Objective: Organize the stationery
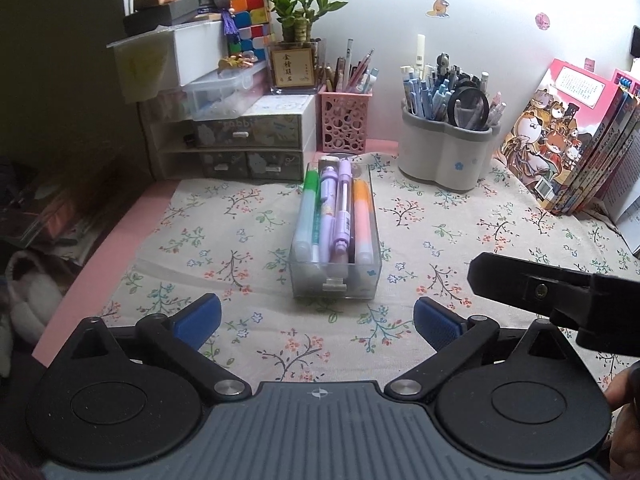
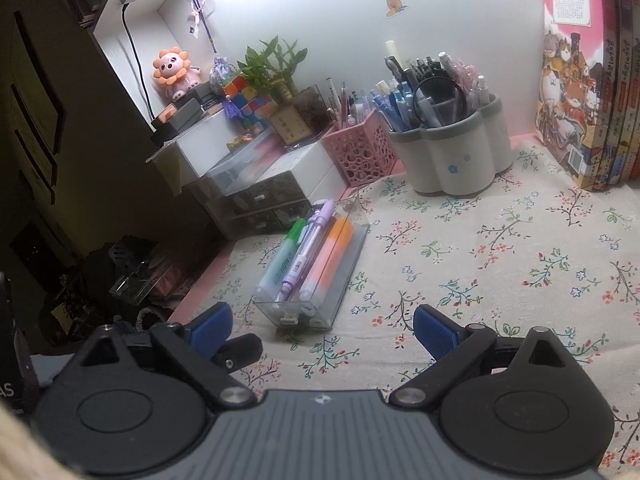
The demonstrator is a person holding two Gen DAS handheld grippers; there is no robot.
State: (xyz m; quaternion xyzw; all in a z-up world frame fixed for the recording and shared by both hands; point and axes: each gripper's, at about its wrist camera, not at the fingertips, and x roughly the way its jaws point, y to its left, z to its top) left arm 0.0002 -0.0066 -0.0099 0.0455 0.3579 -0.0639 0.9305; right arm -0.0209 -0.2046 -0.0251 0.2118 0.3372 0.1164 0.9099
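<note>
A clear plastic box (image 1: pixel 298 276) stands on the floral cloth in the middle of the desk. It holds a green highlighter (image 1: pixel 307 212), purple pens (image 1: pixel 342 208) and an orange highlighter (image 1: pixel 363 220). The box also shows in the right wrist view (image 2: pixel 344 280). My left gripper (image 1: pixel 316 320) is open and empty, just in front of the box. My right gripper (image 2: pixel 322 326) is open and empty, in front of the box and to its right. Part of the right gripper (image 1: pixel 560 296) shows at the right of the left wrist view.
A pink lattice pen cup (image 1: pixel 345 120) and a grey flower-shaped pen holder (image 1: pixel 444 152) full of pens stand at the back. Small drawer units (image 1: pixel 248 140) stand at the back left, books (image 1: pixel 580 148) at the right. The desk edge drops off at the left.
</note>
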